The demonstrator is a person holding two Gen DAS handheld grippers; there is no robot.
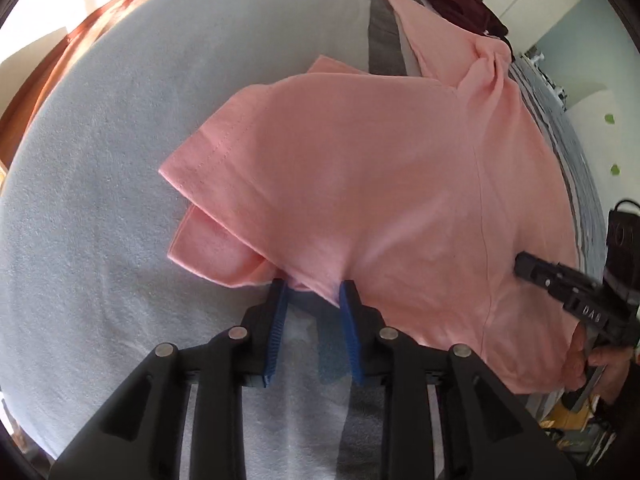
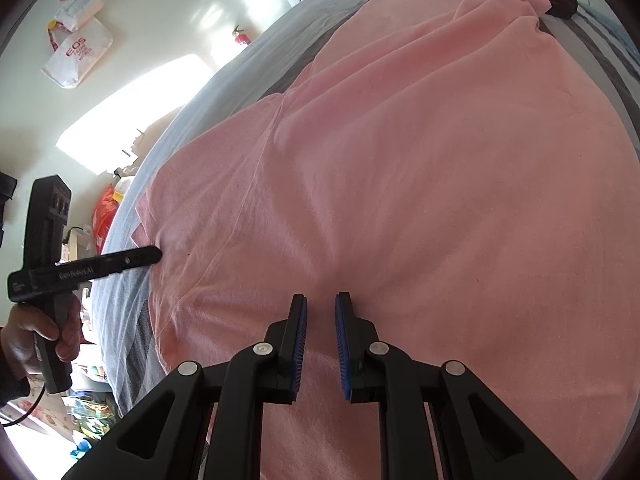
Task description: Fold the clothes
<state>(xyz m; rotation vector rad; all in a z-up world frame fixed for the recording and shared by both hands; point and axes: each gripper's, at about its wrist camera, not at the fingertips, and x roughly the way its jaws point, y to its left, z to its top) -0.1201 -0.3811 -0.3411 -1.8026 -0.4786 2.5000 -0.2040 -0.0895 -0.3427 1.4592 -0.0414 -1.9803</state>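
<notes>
1. Left wrist view: the pink T-shirt (image 1: pixel 360 184) lies spread on the grey bedcover (image 1: pixel 100 160), one sleeve doubled over itself at the left, the far part bunched toward a dark red garment (image 1: pixel 460 0). The left gripper (image 1: pixel 314 288) stands at the shirt's near edge with its jaws apart; the hem lies loosely between the blue pads (image 1: pixel 280 320), which do not press on it. I judge this the letting-go at the end of a fold. The right gripper (image 1: pixel 532 270) comes in from the right, its tip over the cloth; whether it pinches anything cannot be told here.

2. Right wrist view: the right gripper (image 2: pixel 321 300) hovers low over the shirt (image 2: pixel 400 160), jaws slightly parted, nothing between them. The left gripper (image 2: pixel 154 256), held in a hand (image 2: pixel 36 336), points at the shirt's left edge.

3. Next, probably: pinch a fresh edge or sleeve with both grippers, taking one layer cleanly, then carry it across.
</notes>
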